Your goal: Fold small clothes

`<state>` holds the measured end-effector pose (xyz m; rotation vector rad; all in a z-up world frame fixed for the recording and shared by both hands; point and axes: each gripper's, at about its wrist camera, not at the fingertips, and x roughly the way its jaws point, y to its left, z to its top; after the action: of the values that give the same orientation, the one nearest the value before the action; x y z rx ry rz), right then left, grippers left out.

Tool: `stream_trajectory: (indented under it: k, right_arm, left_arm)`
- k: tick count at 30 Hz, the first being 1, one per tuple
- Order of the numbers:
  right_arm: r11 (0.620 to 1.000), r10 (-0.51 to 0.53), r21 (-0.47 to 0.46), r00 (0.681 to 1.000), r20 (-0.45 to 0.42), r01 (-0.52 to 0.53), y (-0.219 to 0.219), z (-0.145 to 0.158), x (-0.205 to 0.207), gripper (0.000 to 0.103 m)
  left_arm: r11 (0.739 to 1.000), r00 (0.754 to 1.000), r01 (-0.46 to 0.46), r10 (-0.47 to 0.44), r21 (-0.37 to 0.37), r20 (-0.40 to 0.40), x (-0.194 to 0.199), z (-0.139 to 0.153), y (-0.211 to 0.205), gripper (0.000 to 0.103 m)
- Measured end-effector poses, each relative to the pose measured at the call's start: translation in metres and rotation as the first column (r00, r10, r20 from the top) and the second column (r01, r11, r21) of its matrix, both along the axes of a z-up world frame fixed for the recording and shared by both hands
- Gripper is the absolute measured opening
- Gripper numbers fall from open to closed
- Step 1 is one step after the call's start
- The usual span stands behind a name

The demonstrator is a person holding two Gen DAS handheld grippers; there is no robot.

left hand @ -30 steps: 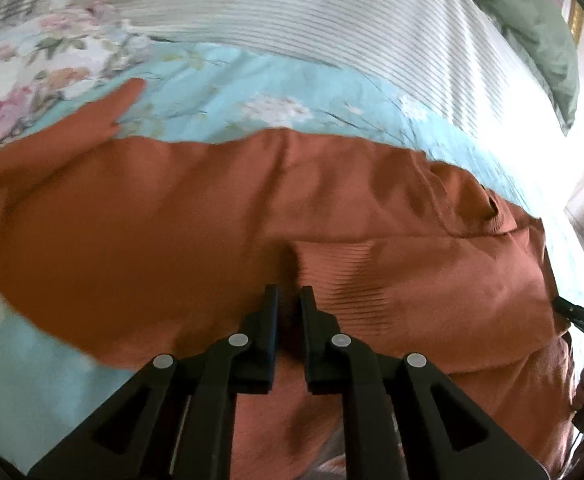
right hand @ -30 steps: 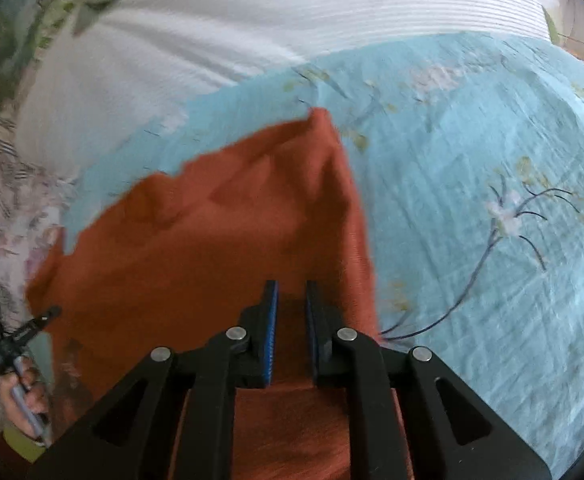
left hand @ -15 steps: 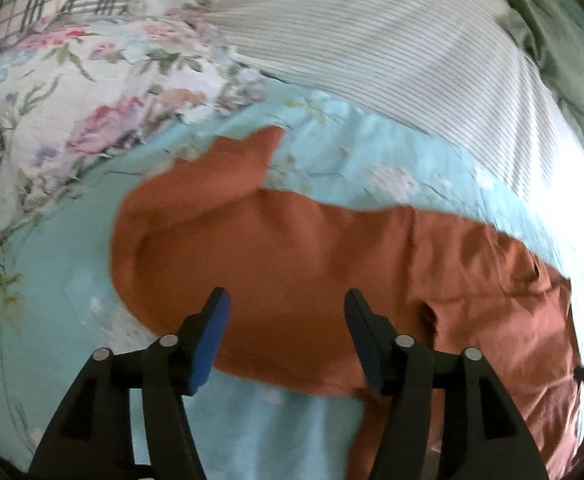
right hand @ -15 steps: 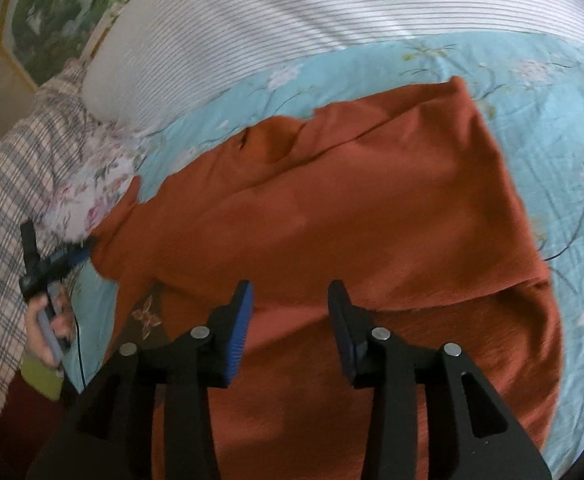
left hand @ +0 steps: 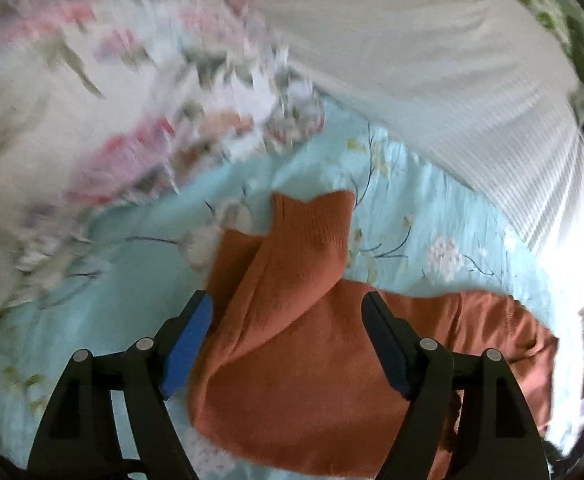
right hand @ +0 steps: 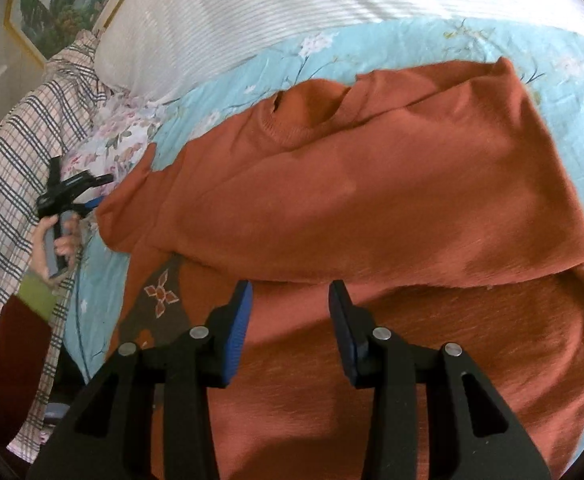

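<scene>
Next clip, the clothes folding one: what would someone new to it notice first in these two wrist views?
The rust-orange sweater dominates, spread across the light blue floral bedsheet with one fold already laid over its lower half. Both grippers hang open above it: the right gripper over the hem, the left gripper over a sleeve. A white striped pillow lies behind.

A light-blue floral bedsheet (right hand: 392, 36) carries a rust-orange sweater (right hand: 372, 200) and, seemingly, pillows (right hand: 251, 4).

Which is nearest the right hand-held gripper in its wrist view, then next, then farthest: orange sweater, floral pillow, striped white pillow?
From the right hand-held gripper:
1. Orange sweater, directly below and ahead.
2. Floral pillow, far left.
3. Striped white pillow, along the top, farthest.
</scene>
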<state>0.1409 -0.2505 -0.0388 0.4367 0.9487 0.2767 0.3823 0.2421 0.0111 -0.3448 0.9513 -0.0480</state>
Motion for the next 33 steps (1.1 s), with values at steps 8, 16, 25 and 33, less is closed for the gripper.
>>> stream_trajectory:
  k: [8,16,25,33]
  right_arm:
    - [1.000,0.009,0.000,1.000,-0.017,-0.009,0.008,-0.007,-0.002,0.041]
    - [1.000,0.017,0.024,1.000,-0.023,-0.016,0.014,-0.012,-0.010,0.041]
    - [0.999,-0.037,0.040,0.999,0.012,0.037,-0.003,-0.004,-0.026,0.041]
    - [0.989,-0.141,0.050,0.989,0.042,0.139,-0.040,0.003,-0.046,0.041]
  left_arm:
    - [0.992,0.990,0.065,-0.077,-0.107,-0.117,0.038,-0.042,0.003,0.066]
    - [0.989,0.992,0.118,-0.115,-0.092,0.044,0.008,-0.026,-0.028,0.004]
    - [0.970,0.961,0.193,-0.155,-0.151,0.228,-0.045,0.009,-0.098,0.002]
    - [0.931,0.886,0.359,-0.315,-0.072,0.339,-0.096,0.035,-0.217,0.003]
